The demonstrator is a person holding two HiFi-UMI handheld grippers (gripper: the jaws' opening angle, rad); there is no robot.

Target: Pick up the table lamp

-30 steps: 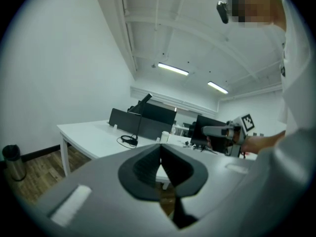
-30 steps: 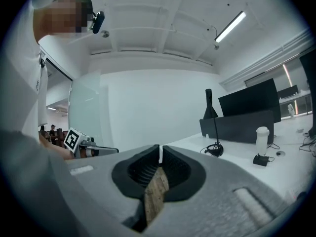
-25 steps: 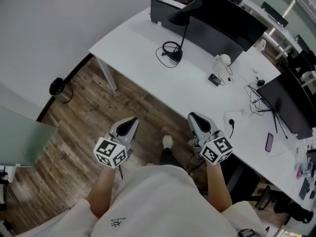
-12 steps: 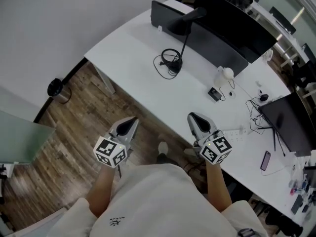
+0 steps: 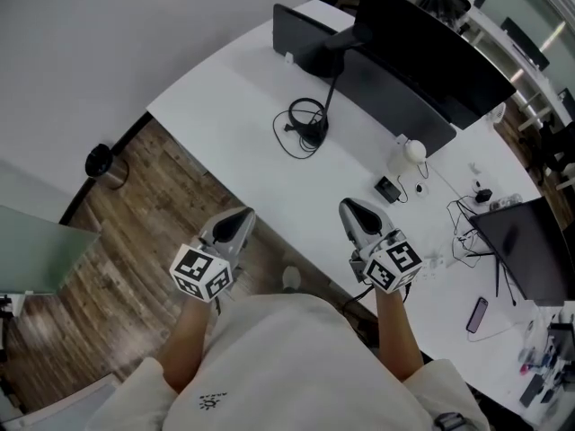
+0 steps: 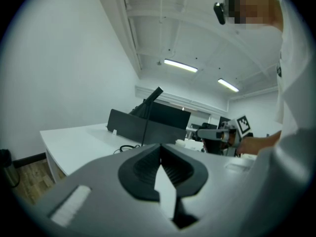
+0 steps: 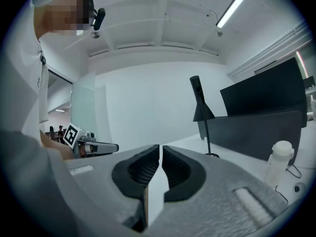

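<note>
The table lamp (image 5: 325, 88) is black, with a thin stem, a cone head and a round base, and a black cable (image 5: 299, 126) coiled at its foot. It stands on the white desk (image 5: 225, 106) in front of a dark partition. My left gripper (image 5: 241, 217) is shut and empty over the floor, short of the desk edge. My right gripper (image 5: 352, 210) is shut and empty just over the near edge. In the left gripper view the lamp (image 6: 147, 120) rises beyond the shut gripper (image 6: 160, 154). In the right gripper view the lamp (image 7: 201, 113) stands to the right of the shut gripper (image 7: 161, 154).
A dark partition (image 5: 377, 83) and a monitor (image 5: 431, 34) stand behind the lamp. A white bottle (image 5: 406, 155), a small black device (image 5: 388, 189) and cables (image 5: 481, 214) lie to the right. A black bin (image 5: 101, 162) stands on the wood floor (image 5: 135, 241) at the left.
The desk and lamp have slid down and left in the head view, nearer to both grippers. The grippers keep their places in the frame and stay shut.
</note>
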